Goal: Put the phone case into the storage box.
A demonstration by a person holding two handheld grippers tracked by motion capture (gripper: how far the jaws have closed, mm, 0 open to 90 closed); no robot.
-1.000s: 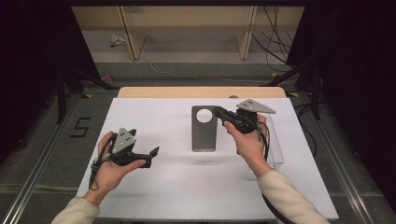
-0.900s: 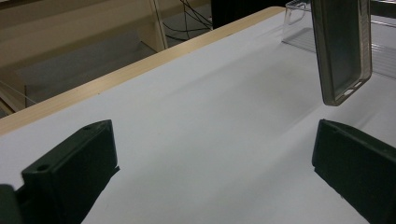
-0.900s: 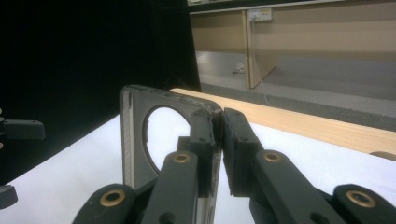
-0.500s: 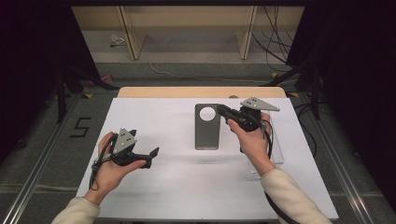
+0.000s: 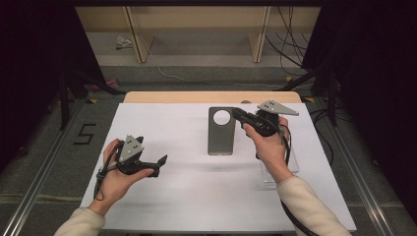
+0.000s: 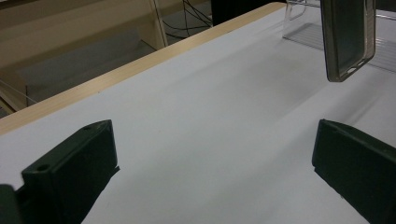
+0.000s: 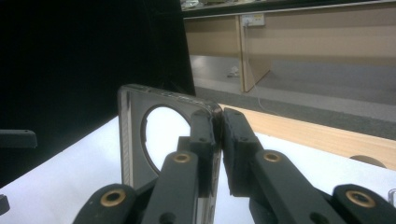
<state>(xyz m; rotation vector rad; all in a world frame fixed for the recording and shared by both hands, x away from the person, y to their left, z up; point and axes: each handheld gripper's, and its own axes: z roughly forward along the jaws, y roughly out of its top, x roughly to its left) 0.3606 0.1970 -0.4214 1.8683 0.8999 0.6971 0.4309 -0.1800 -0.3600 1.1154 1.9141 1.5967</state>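
A grey, see-through phone case point(image 5: 221, 139) with a round camera hole hangs over the middle of the white table point(image 5: 172, 128), its hole end toward the far side. My right gripper point(image 5: 236, 114) is shut on the case's right edge near the hole. In the right gripper view the case point(image 7: 135, 140) stands upright with its rim pinched between the jaws of the right gripper point(image 7: 219, 128). My left gripper point(image 5: 161, 165) hovers open over the table's left front, nothing between its jaws. From the left gripper point(image 6: 212, 175), the case point(image 6: 348, 37) hangs clear of the tabletop.
A clear plastic stand point(image 5: 291, 164) lies on the table under my right wrist and also shows as the clear stand point(image 6: 306, 32). The wooden table edge point(image 5: 206, 96) runs along the far side. Shelving point(image 5: 196, 24) and floor cables point(image 5: 290, 44) lie beyond.
My right gripper has carried the phone case a little to the right and toward the far side. The left gripper has stayed where it was, open.
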